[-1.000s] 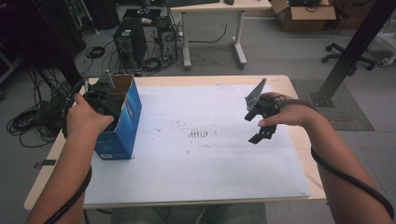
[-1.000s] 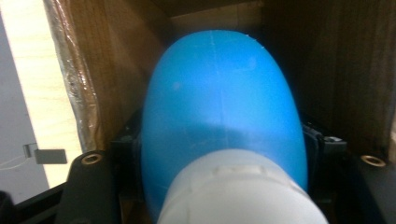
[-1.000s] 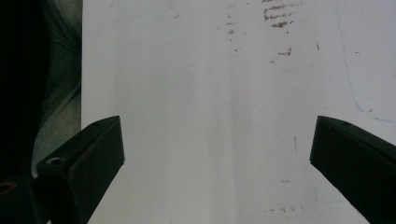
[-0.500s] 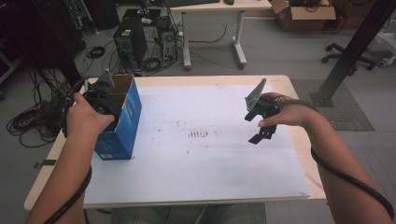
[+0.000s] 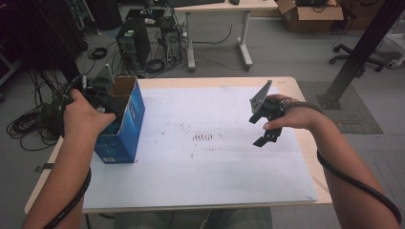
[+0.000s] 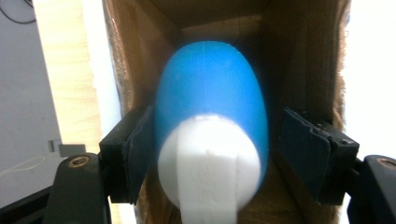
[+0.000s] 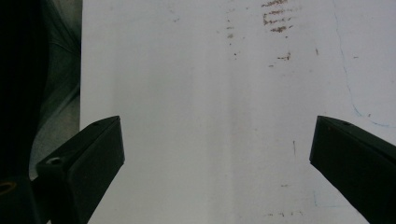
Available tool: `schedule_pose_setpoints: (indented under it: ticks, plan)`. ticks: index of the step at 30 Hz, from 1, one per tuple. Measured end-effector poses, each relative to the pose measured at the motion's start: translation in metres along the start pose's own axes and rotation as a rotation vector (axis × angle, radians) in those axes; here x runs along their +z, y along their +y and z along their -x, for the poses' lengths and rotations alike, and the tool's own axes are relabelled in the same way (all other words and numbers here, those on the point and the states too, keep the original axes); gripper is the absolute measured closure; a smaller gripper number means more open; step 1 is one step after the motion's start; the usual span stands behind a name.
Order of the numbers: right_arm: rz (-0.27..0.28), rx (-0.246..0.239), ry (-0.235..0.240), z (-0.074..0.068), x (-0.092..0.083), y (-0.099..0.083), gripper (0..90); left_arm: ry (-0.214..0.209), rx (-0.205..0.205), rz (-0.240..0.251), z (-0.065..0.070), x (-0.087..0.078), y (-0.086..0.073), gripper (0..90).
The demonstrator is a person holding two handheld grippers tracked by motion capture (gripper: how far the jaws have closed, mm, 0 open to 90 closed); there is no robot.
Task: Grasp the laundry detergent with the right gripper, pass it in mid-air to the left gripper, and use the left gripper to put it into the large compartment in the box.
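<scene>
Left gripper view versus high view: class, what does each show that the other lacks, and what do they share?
Left gripper view: a blue-and-white rounded object between the left tool's pads inside the cardboard box, with a gap at one pad. High view: the right tool held above the white sheet, and the box's blue outside. Shared: the box and the table's wooden edge.

The left gripper (image 5: pixel 98 95) reaches into the open blue box (image 5: pixel 125 129) at the desk's (image 5: pixel 200 191) left edge. Inside, a blue and white object (image 6: pixel 211 135) takes up most of the space between the fingers (image 6: pixel 135 154), with brown walls close on both sides. The right gripper (image 5: pixel 265 125) hangs over bare white surface, its fingers (image 7: pixel 91 161) wide apart with open room all around.
</scene>
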State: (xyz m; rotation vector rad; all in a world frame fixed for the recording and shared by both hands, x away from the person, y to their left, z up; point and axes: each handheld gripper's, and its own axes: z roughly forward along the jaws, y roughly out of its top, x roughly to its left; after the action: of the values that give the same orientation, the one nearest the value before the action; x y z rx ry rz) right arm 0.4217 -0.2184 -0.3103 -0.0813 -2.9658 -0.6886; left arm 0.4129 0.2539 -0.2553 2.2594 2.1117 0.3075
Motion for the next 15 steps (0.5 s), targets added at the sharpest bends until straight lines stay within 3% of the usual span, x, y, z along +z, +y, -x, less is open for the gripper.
schedule_pose_setpoints:
  ticks: [15]
  plan:
    - [0.008, -0.003, -0.003, -0.001, -0.002, 0.001, 3.0, 0.005, 0.02, 0.017, 0.004, -0.024, 0.002, 24.4]
